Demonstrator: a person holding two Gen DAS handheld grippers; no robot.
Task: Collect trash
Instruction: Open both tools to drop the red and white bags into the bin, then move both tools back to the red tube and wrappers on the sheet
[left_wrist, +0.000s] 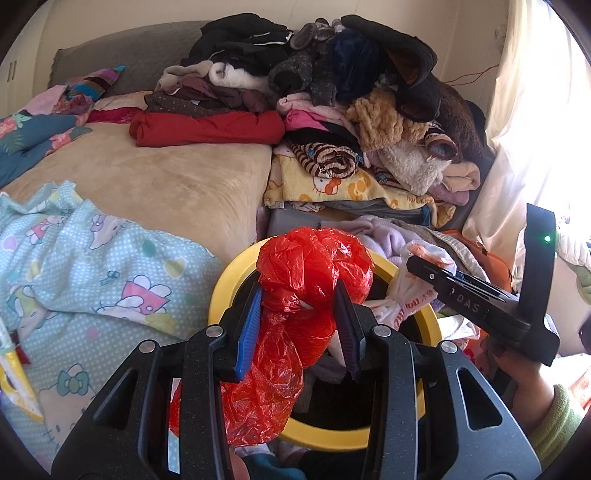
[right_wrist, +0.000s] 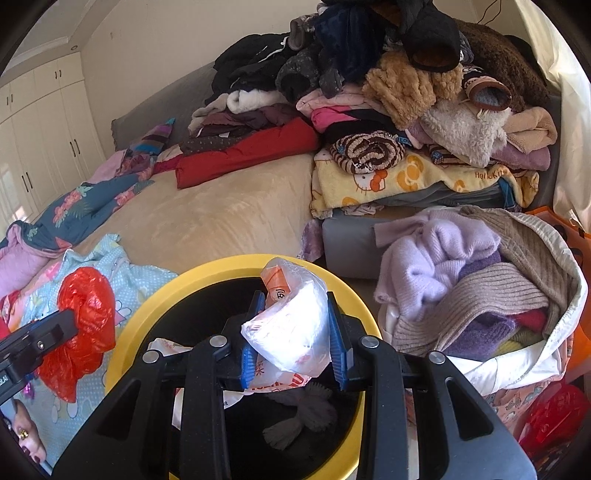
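Left wrist: red bag (left_wrist: 295, 314) upright

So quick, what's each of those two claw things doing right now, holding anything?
Left gripper: closed on a crumpled red plastic bag, above the yellow-rimmed bin.
Right gripper: closed on a white plastic bag, over the same bin.

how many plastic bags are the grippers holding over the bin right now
2. The red plastic bag is clamped in the left gripper, and the white printed bag is clamped in the right gripper, both above the yellow-rimmed bin. Others may lie hidden inside.
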